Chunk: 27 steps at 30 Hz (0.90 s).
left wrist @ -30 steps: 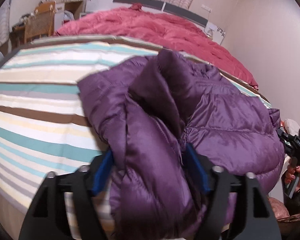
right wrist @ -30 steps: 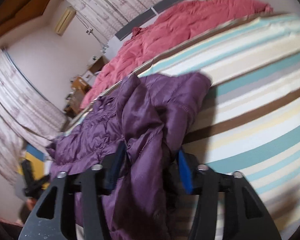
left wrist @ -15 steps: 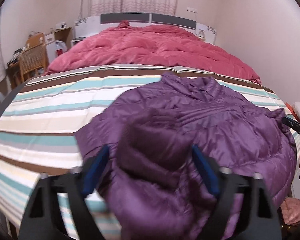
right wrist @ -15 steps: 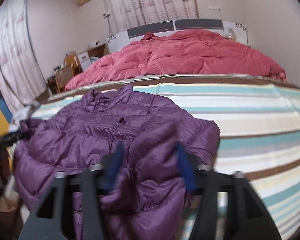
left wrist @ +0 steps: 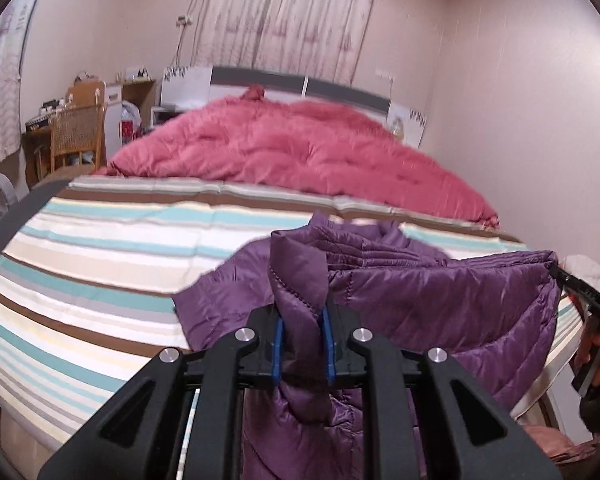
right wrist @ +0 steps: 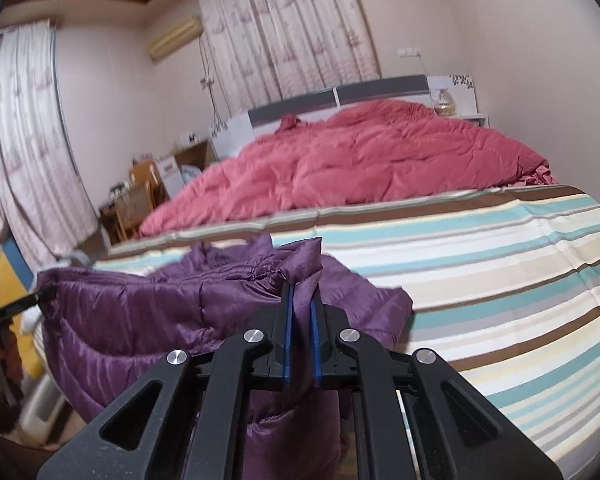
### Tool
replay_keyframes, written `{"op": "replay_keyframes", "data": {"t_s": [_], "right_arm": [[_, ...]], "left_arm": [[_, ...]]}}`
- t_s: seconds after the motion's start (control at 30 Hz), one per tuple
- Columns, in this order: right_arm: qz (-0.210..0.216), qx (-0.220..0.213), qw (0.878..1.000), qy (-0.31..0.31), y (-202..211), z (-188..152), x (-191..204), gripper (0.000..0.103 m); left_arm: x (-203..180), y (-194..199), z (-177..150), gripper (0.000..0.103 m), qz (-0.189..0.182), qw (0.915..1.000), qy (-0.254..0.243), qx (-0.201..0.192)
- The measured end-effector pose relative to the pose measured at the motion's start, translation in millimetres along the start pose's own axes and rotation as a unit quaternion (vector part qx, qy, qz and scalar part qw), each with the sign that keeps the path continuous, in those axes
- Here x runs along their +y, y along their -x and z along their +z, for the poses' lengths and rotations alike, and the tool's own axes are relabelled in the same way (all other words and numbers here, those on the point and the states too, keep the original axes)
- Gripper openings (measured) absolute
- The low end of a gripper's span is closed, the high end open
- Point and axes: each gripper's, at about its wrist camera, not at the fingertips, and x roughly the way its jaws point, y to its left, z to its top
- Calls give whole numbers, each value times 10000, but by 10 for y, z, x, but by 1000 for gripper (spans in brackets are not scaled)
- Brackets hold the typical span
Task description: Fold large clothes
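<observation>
Now both grippers, left (left wrist: 302, 320) and right (right wrist: 300, 308), are closing, each clamped on the purple jacket (left wrist: 440, 300) above the striped bed (left wrist: 100, 264).

Both wrist views sit low at the bed's (left wrist: 100, 248) foot edge, close behind their own fingers, looking along the mattress toward the headboard (right wrist: 336, 100). They share the jacket (left wrist: 440, 296), quilt (right wrist: 360, 160) and curtains (left wrist: 284, 20).

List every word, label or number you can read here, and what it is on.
None can be read.
Boxes on the shelf: any print is too small and blurred.
Red packet by the chair: blurred.
Purple jacket, striped sheet, pink quilt: no writing shows.
</observation>
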Motion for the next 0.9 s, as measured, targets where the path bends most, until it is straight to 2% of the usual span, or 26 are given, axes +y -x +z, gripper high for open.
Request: {"op": "replay_keyframes", "data": {"t_s": [0.13, 0.3, 0.6, 0.77, 0.9], "right_arm": [[72, -251, 9996, -53, 73, 173, 80, 8], [32, -216, 9996, -168, -129, 394, 76, 8], [-535, 222, 9978, -309, -757, 634, 78, 7], [-731, 678, 9931, -610, -1238, 571, -79, 7], [-931, 994, 9888, -613, -1602, 454, -143, 8]], "left_arm": [[2, 187, 128, 14, -71, 9996, 108, -239], [85, 52, 344, 14, -81, 9987, 466, -197], [186, -713, 609, 14, 179, 9955, 914, 194], [207, -1104, 634, 14, 437, 9926, 1054, 426], [242, -1439, 620, 14, 704, 9881, 1199, 651]]}}
